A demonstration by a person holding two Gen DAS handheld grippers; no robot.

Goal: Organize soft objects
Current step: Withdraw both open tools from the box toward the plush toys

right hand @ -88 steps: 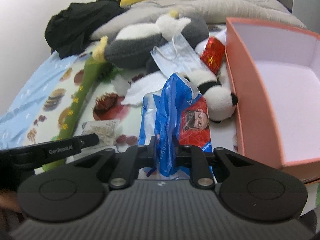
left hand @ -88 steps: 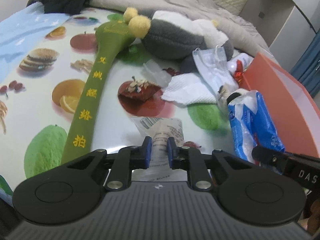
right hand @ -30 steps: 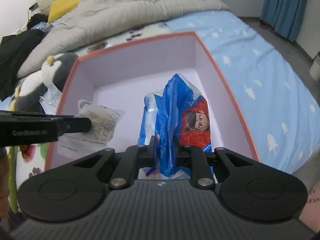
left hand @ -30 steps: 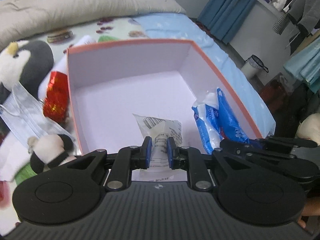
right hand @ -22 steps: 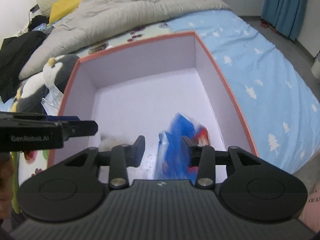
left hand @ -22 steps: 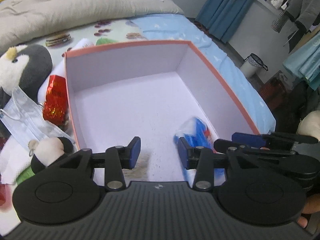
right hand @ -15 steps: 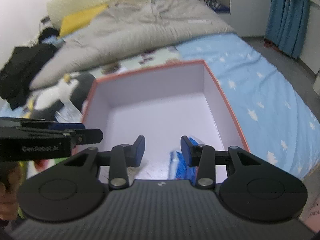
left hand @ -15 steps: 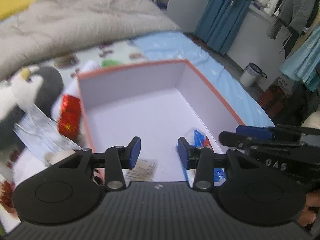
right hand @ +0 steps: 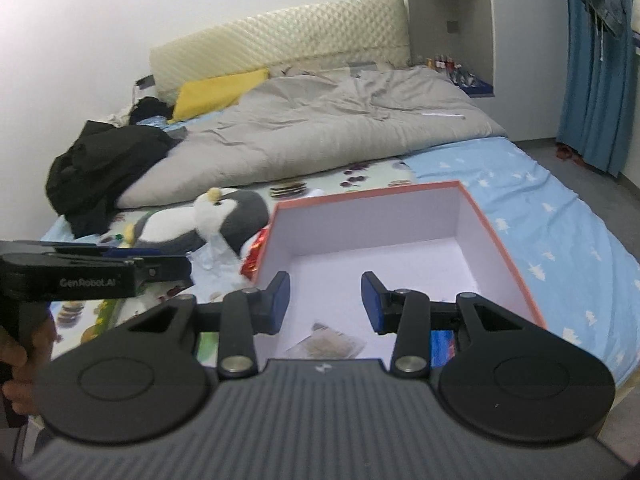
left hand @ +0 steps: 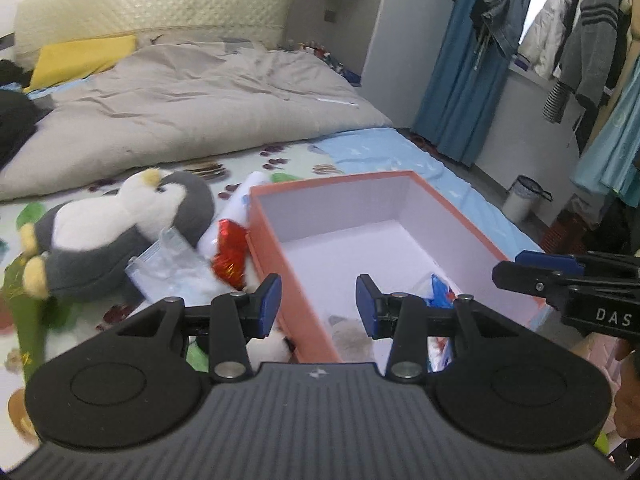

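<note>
Only the left wrist view shows the hanging clothes (left hand: 576, 40) and a small bin (left hand: 524, 196) by the curtain; only the right wrist view shows the black garment (right hand: 100, 168) heaped on the bed (right hand: 552, 216). The left hand-held gripper (left hand: 318, 304) hangs spread and empty, as does the right hand-held gripper (right hand: 325, 303). Seen from the side, the left one reads "GenRobot.AI", the right one "DAS". The orange box (left hand: 272, 248) on the bed holds a clear packet (right hand: 326, 343) and a blue bag (left hand: 440, 292) near its front wall. A plush penguin (left hand: 120, 232), a face mask (left hand: 168, 264) and a red foil packet (left hand: 230, 256) lie just outside its left wall.
</note>
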